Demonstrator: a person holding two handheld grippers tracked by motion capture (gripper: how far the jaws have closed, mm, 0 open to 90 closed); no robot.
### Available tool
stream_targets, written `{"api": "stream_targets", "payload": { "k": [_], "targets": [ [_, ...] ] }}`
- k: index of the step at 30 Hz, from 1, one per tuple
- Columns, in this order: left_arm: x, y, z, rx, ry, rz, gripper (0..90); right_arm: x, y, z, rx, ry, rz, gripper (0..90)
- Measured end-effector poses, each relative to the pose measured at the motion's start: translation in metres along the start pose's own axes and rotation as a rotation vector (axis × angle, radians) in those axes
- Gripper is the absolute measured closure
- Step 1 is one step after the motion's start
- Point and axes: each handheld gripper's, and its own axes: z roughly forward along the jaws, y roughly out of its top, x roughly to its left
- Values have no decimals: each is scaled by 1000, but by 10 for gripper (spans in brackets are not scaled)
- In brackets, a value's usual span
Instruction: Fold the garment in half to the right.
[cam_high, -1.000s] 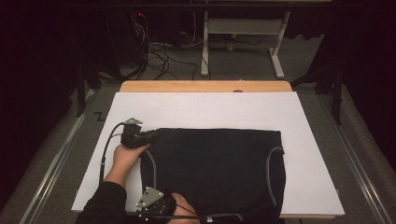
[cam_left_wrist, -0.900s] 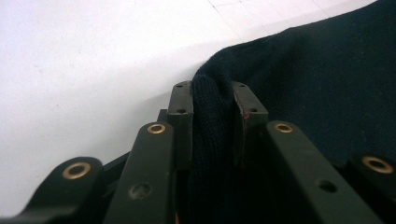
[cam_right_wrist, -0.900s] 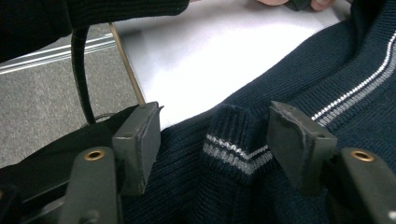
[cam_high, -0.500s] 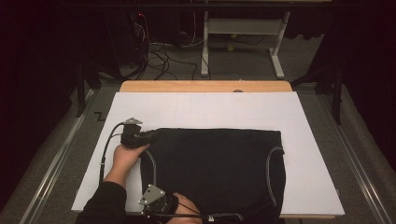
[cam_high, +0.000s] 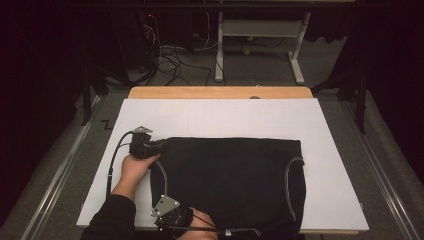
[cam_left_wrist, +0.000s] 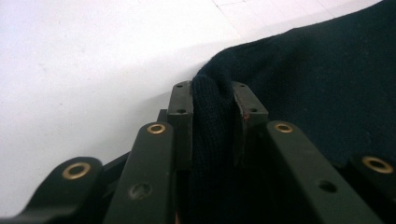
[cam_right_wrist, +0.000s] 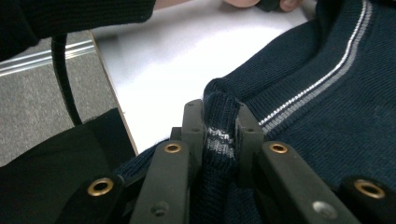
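On white board (cam_high: 220, 117), navy knit sweater (cam_high: 230, 175) lies flat, long axis left-right. We see left gripper (cam_left_wrist: 212, 100) pinching far-left corner, right gripper (cam_right_wrist: 222, 119) pinching striped near-left hem; garment extends rightward from both.

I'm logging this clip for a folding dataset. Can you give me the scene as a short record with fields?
garment: dark navy knitted sweater with grey stripe trim, lying flat
surface: white board on a wooden table
left gripper: shut on the sweater's far left corner
right gripper: shut on a striped edge at the near left
fabric in fingers: pinched into an upright fold in both gripper views
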Motion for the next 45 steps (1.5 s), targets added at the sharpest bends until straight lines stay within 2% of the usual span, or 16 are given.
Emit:
{"api": "stream_targets", "payload": {
  "k": [6, 15, 20, 24, 29, 32, 35, 39, 45],
  "targets": [
    [-1, 1, -2, -6, 14, -12, 718, -6, 4, -17, -71, -1, 21, 794],
    [-13, 10, -6, -101, 66, -53, 739, -15, 3, -35, -144, -4, 54, 795],
    [-19, 17, -8, -154, 65, -69, 745, -21, 3, -47, -185, -11, 76, 795],
    [-25, 26, -10, -177, 74, -61, 747, -27, 4, -57, -219, -21, 84, 795],
    [-30, 37, -14, -211, 71, -70, 748, -33, 6, -65, -252, -28, 87, 794],
    [-32, 42, -16, -219, 81, -55, 748, -35, 7, -68, -268, -28, 91, 795],
    [-32, 44, -19, -231, 85, -63, 748, -36, 9, -67, -272, -25, 94, 795],
    [-27, 43, -21, -228, 101, -58, 748, -34, 14, -63, -267, -23, 83, 794],
    [-19, 41, -28, -230, 110, -75, 748, -30, 24, -54, -248, -17, 58, 794]
  ]
}}
